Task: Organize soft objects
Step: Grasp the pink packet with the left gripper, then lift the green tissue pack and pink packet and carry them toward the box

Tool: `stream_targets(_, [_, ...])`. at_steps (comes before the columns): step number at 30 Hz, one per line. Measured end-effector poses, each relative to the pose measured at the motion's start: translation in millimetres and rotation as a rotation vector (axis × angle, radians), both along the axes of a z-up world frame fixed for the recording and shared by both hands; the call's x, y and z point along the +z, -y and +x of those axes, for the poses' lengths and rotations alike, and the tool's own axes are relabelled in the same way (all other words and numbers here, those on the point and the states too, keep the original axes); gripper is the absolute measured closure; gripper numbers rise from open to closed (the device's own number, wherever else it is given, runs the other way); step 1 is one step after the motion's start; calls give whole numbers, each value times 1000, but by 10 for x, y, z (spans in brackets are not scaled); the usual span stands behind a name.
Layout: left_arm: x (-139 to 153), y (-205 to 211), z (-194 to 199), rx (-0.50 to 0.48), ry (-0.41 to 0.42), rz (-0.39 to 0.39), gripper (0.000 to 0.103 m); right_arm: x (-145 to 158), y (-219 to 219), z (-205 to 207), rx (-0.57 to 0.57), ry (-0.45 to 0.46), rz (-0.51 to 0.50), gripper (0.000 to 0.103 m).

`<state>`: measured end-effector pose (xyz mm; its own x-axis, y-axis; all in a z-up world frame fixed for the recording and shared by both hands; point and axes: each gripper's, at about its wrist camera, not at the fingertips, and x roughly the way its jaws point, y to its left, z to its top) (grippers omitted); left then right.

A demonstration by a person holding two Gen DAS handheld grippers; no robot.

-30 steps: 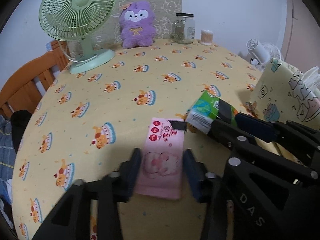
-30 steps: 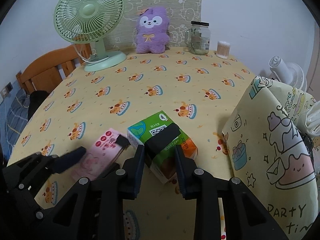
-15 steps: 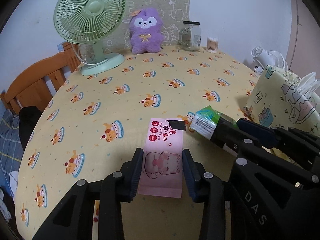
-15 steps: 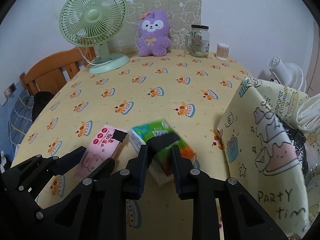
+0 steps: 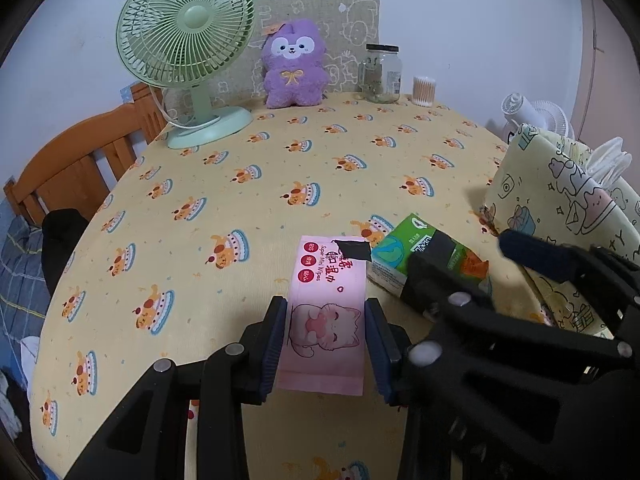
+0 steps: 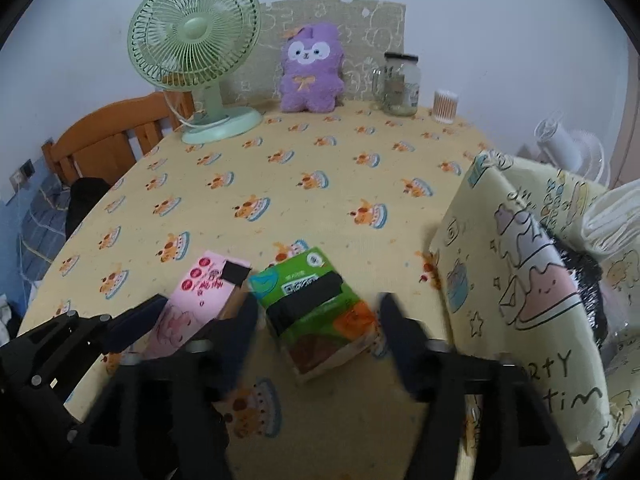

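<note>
On the cake-print worktop (image 5: 248, 216), beside the yellow cartoon fabric bag (image 6: 532, 280), the green tissue pack (image 6: 316, 308) lies freed: the right tool (image 6: 314, 322) has just been opening and now straddles it without touching. The left tool (image 5: 325, 344) pinches the pink wet-wipes pack (image 5: 326, 312). Next, I'd judge, the wipes get carried to the bag.

The bench (image 5: 192, 240), under a yellow cake-print cloth, carries a green fan (image 5: 188, 52), purple plush (image 5: 294, 66), glass jar (image 5: 382, 74), cotton-swab tub (image 5: 424, 90), pink wipes pack (image 5: 326, 312), green tissue pack (image 6: 316, 308) and printed bag (image 6: 516, 288).
</note>
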<state>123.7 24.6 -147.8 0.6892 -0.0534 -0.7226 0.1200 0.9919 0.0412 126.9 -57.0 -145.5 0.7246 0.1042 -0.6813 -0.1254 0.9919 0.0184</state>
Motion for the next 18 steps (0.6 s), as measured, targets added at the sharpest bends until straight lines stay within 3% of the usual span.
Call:
stream_targets(10, [-119,-7,98,26,-26,27,63,-121,-8,143,-8,-22,-29,20])
stream_targets(14, [-117,-10,116,23,-25,28,63,-204,38,227,-11,-83,36,20])
stream_targets(16, [-119,-5,119,24,-22,31,63,-241,61,250,-18,-102,58,30])
stream_targets(18, [-122,16,108,28,-15,48,63,-249,47,245,-9,-108,65,34])
